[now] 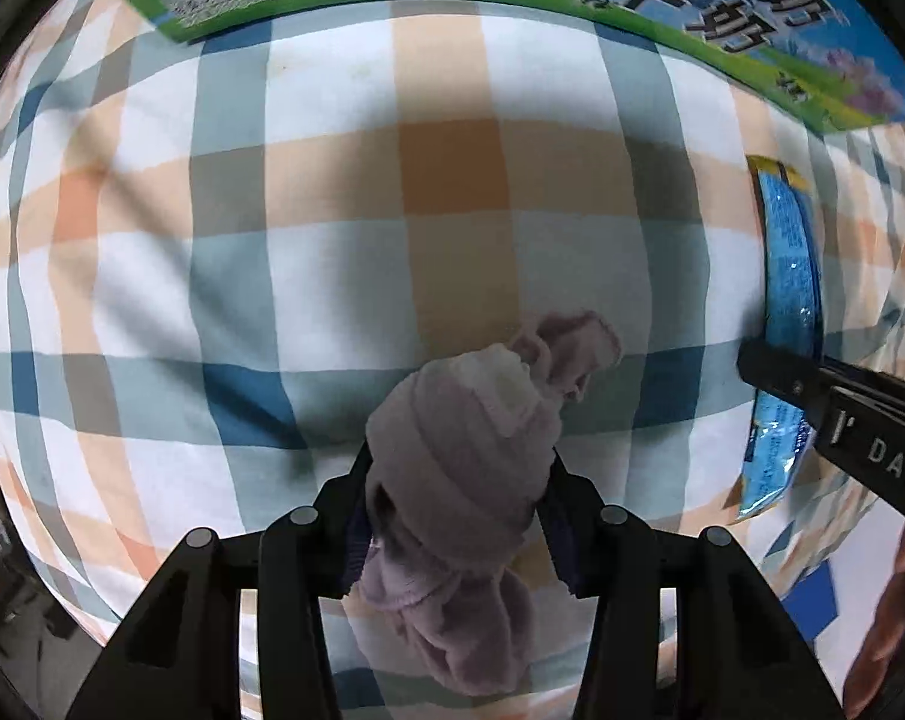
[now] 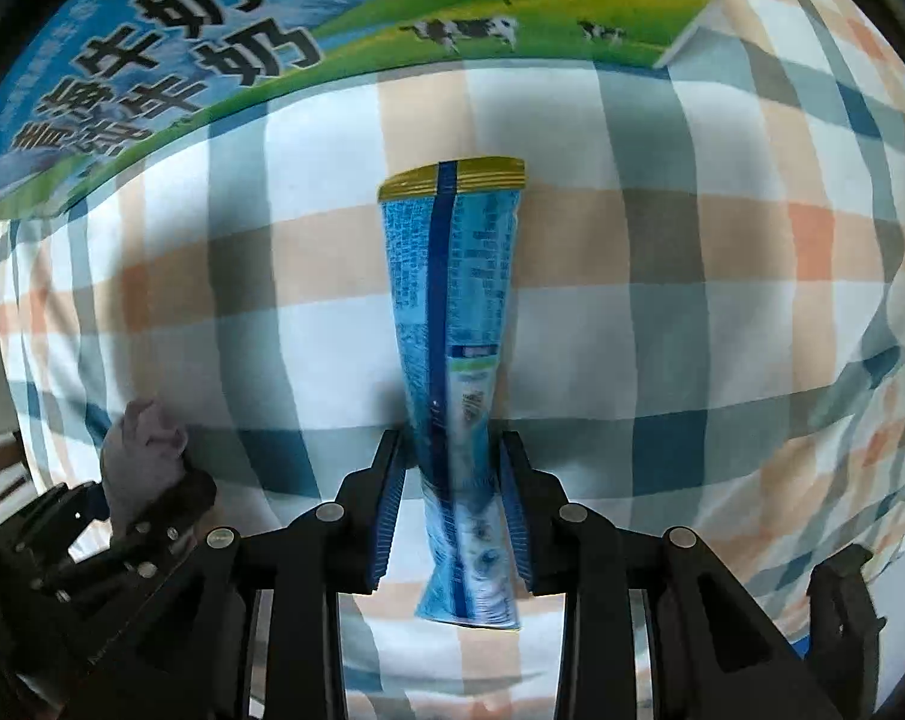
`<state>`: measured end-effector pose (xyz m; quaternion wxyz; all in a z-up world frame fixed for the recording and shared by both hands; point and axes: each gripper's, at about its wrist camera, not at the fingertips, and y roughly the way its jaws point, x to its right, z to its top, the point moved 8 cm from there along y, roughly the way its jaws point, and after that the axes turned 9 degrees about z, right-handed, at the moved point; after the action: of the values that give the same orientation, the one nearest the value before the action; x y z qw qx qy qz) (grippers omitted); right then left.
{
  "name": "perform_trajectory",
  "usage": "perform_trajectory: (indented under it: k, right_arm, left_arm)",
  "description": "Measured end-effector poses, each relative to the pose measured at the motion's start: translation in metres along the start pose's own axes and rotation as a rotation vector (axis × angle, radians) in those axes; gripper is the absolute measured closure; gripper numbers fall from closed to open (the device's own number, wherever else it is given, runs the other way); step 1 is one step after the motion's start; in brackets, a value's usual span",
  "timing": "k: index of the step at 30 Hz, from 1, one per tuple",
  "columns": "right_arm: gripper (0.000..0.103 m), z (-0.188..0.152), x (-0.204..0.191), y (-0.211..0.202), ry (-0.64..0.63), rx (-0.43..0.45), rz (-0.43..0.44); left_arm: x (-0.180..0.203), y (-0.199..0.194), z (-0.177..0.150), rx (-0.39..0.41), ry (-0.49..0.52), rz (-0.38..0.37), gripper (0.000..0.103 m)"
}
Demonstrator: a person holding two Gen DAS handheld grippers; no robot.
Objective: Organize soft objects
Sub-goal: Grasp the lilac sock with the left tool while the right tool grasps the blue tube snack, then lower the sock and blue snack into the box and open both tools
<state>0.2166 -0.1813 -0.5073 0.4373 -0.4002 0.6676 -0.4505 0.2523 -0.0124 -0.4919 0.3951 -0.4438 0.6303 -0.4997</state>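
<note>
Left gripper (image 1: 458, 480) pinches a rolled sock (image 1: 470, 420) at lower centre; right gripper (image 2: 452, 504) clamps a blue packet (image 2: 452, 300), both probably bound for the box (image 2: 212, 30) at top.

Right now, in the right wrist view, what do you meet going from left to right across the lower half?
Left gripper shut on the rolled purple sock → right gripper's left finger → blue pouch → its right finger → bare checkered cloth.
</note>
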Motion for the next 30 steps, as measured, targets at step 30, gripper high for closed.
perform_trajectory:
  k: [30]
  right_arm:
    - [0.086, 0.008, -0.102, -0.204, -0.223, 0.265, 0.202]
  left_arm:
    - [-0.013, -0.210, 0.064, 0.349, -0.177, -0.224, 0.066]
